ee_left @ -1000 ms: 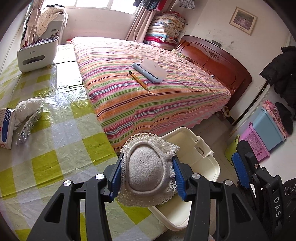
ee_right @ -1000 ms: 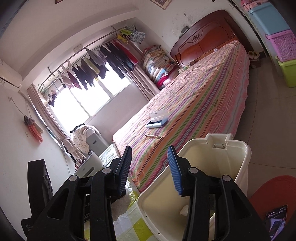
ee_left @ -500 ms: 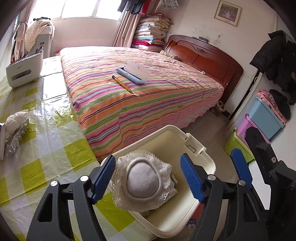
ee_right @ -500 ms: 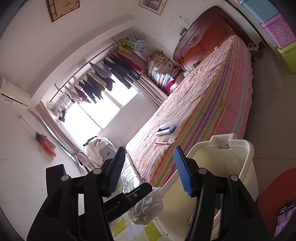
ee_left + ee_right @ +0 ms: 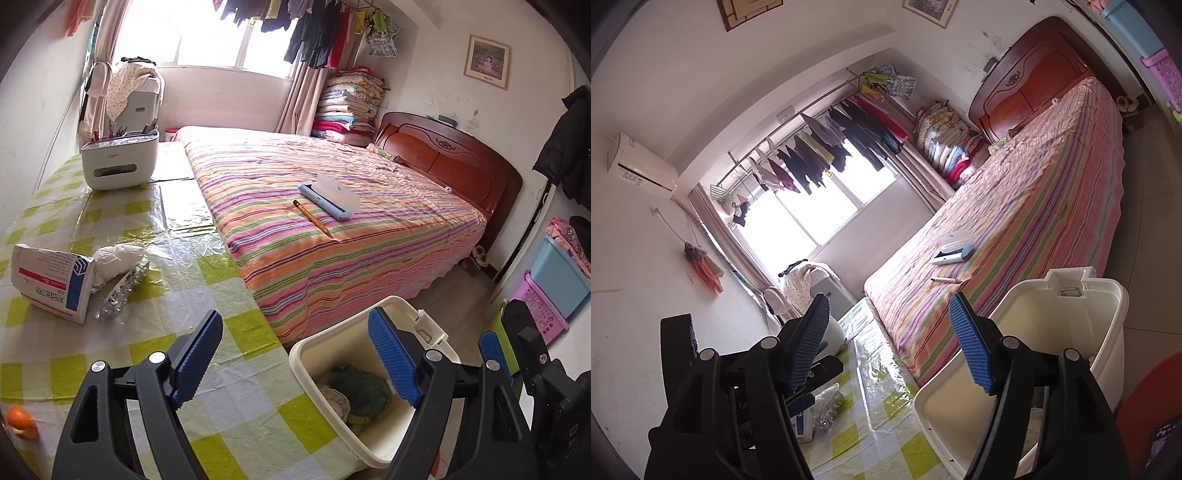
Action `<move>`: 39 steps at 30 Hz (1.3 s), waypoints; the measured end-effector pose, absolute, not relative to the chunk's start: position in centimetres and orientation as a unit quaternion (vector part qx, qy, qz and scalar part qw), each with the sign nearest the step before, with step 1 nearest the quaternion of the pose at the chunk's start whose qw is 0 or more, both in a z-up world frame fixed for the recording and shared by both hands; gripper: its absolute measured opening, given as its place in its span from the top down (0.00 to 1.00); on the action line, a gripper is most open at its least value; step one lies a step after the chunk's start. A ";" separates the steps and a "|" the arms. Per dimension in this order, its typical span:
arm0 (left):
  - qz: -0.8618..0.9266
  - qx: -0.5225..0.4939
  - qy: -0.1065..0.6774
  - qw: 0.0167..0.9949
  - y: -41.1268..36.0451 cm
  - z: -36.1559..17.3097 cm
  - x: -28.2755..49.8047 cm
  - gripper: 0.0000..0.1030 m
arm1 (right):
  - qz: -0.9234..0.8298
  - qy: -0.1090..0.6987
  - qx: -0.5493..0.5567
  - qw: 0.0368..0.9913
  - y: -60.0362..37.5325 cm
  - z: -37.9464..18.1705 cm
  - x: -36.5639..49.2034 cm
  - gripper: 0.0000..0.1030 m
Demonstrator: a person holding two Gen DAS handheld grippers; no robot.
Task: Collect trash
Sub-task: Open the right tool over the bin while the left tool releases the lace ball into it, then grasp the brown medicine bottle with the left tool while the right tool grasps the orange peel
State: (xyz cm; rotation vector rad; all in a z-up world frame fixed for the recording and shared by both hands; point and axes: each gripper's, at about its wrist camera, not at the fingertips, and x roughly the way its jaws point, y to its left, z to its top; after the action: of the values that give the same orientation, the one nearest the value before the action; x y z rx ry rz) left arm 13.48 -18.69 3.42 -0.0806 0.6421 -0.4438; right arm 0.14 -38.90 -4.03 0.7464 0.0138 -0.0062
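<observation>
My left gripper (image 5: pixel 295 358) is open and empty above the table edge, beside the cream trash bin (image 5: pixel 306 354). The lace doily (image 5: pixel 336 402) lies in the bin next to a dark green cloth (image 5: pixel 360 386). On the checked table (image 5: pixel 110 350) lie a white and blue paper packet (image 5: pixel 51 282), a crumpled white tissue (image 5: pixel 116 258) and a clear plastic wrapper (image 5: pixel 122 291). My right gripper (image 5: pixel 890 347) is open and empty, held high beside the bin (image 5: pixel 1078 321), with the left gripper (image 5: pixel 812 376) below it.
A striped bed (image 5: pixel 332 221) with a blue case (image 5: pixel 328 197) and a pencil (image 5: pixel 312 218) borders the table. A white organiser box (image 5: pixel 118 162) stands at the table's far end. An orange object (image 5: pixel 20 419) sits at the near left edge. Storage bins (image 5: pixel 561 280) stand on the right.
My left gripper opened and let the lace doily drop into the bin, then lifted and tilted up toward the table. My right gripper tilted upward a little.
</observation>
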 end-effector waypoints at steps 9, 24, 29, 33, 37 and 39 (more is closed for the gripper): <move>-0.124 -0.026 0.305 0.944 -9.5 5.2 13.1 0.23 | 0.101 0.053 0.301 0.947 -33.3 -2.8 2.5 0.31; 0.027 -0.071 0.372 0.925 6.4 2.6 13.9 0.23 | 0.226 0.142 0.216 0.939 -22.2 -2.6 4.6 0.27; 0.060 -0.081 0.396 0.913 10.3 1.4 14.2 0.23 | 0.284 0.172 0.161 0.929 -17.3 -2.9 4.3 0.27; 0.079 -0.081 0.419 0.901 12.4 0.0 14.6 0.24 | 0.329 0.186 0.096 0.921 -12.9 -3.2 3.7 0.27; 0.084 -0.087 0.441 0.889 14.0 -1.1 15.3 0.24 | 0.357 0.218 0.051 0.907 -9.5 -4.1 4.1 0.28; 0.084 -0.096 0.451 0.884 14.7 -1.6 15.6 0.24 | 0.360 0.239 0.045 0.901 -8.4 -4.7 4.8 0.31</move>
State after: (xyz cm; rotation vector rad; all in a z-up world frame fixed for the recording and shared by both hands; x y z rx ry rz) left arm 15.64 14.75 -1.59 -0.1998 0.9379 0.1740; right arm 4.76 -8.44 -4.75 0.0926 0.4939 0.7441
